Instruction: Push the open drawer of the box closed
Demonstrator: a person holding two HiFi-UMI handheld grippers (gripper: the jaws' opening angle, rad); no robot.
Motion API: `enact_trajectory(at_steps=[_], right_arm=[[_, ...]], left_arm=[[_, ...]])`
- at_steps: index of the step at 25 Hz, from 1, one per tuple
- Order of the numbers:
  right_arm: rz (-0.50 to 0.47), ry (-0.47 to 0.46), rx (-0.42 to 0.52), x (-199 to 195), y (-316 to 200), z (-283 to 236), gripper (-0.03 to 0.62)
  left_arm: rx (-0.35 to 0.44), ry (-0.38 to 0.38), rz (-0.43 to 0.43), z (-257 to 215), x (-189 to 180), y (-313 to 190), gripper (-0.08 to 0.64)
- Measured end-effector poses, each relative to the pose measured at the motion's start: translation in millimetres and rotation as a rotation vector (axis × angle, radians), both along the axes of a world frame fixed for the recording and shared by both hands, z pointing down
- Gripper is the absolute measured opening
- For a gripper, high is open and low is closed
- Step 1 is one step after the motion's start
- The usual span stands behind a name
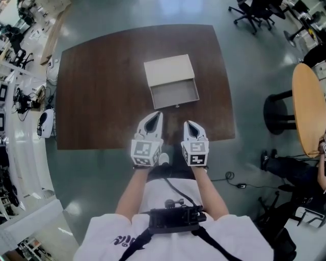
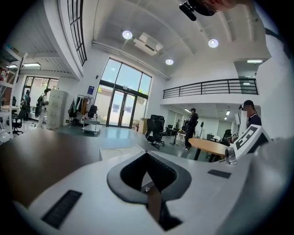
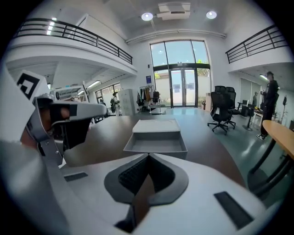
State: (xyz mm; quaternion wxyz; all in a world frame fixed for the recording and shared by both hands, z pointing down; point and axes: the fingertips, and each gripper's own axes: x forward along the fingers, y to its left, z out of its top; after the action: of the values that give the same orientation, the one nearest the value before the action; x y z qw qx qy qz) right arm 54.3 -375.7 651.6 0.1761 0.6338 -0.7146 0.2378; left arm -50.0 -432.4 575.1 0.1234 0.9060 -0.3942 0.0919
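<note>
A pale box (image 1: pixel 169 70) lies in the middle of the dark brown table (image 1: pixel 97 92), its open, empty drawer (image 1: pixel 174 95) pulled out toward me. Both grippers hover over the table's near edge, just short of the drawer front and touching nothing. My left gripper (image 1: pixel 158 114) is shut and empty, a little left of the drawer. My right gripper (image 1: pixel 187 124) is shut and empty too, slightly right of the drawer's middle. In the right gripper view the drawer (image 3: pixel 156 146) sits straight ahead of the closed tips (image 3: pixel 148 155). The left gripper view shows closed tips (image 2: pixel 147 153) with the box (image 2: pixel 120 151) just behind them.
Black office chairs (image 1: pixel 252 12) stand beyond the table's far right corner. A round wooden table (image 1: pixel 308 109) and a black stool (image 1: pixel 279 112) are on the right. A white counter with devices (image 1: pixel 20 102) runs along the left. People stand far off in the room.
</note>
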Motion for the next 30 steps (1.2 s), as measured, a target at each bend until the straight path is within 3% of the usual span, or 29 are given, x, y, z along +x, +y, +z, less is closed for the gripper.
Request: enact_trajectory(at_steps=[15, 16, 18, 30], right_arm=[[-0.095, -0.061, -0.174, -3, -40, 97, 0.0], [-0.099, -0.055, -0.187, -4, -43, 102, 0.015], [-0.111, -0.052, -0.209, -5, -51, 110, 0.109], [-0.077, -0.095, -0.253, -5, -95, 140, 0.11]], left_arm=[[-0.1, -0.063, 0.002, 66, 21, -39, 0.009], [-0.105, -0.066, 0.0, 68, 22, -40, 0.009], [-0.113, -0.07, -0.007, 72, 23, -43, 0.009], [-0.141, -0.039, -0.06, 74, 27, -67, 0.009]])
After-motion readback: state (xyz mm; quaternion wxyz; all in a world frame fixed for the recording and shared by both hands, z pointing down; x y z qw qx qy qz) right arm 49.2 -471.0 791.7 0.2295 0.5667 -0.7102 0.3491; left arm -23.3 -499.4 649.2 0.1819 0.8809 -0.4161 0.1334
